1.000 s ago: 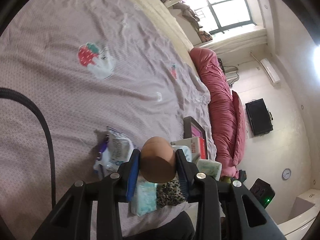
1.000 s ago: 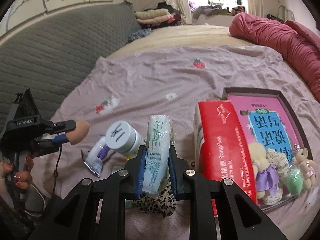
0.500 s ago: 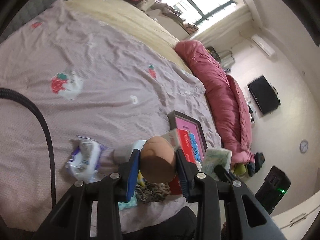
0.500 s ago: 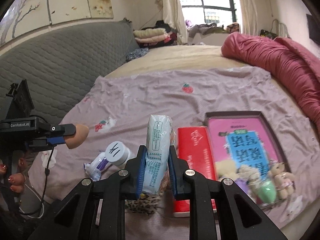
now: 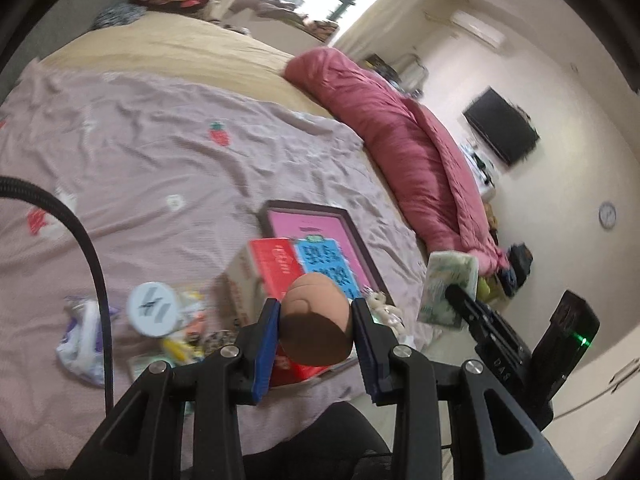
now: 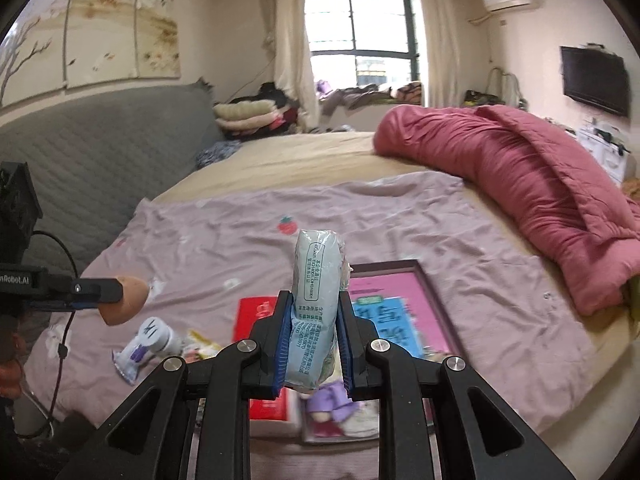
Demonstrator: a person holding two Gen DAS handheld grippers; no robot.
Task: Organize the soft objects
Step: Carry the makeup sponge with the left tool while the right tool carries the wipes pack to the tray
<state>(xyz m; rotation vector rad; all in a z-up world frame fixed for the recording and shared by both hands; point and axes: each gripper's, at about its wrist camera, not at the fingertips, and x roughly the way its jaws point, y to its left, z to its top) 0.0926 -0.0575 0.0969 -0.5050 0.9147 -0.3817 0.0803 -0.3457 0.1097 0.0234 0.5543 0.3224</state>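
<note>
My left gripper [image 5: 316, 334] is shut on a tan makeup sponge [image 5: 316, 318] and holds it in the air above the bed's near edge; the sponge also shows in the right wrist view [image 6: 126, 306]. My right gripper [image 6: 312, 344] is shut on a pale blue tissue pack [image 6: 316, 308], held upright above the bed; the pack shows at the right of the left wrist view [image 5: 450, 286]. Below lie a pink-lined box lid [image 6: 416, 300] with small plush toys [image 6: 330, 408] and a red box [image 6: 256, 316].
A white-capped bottle [image 5: 152, 308], a purple-white pouch [image 5: 80, 344] and small packets lie on the lilac strawberry-print sheet [image 5: 160, 152]. A rolled red quilt [image 6: 520, 184] lies along the bed's right side. A black cable [image 5: 86, 248] crosses the left wrist view.
Both grippers have risen away from the bed with their loads, so the items below look smaller. The left wrist view has swung right towards the box lid and the room.
</note>
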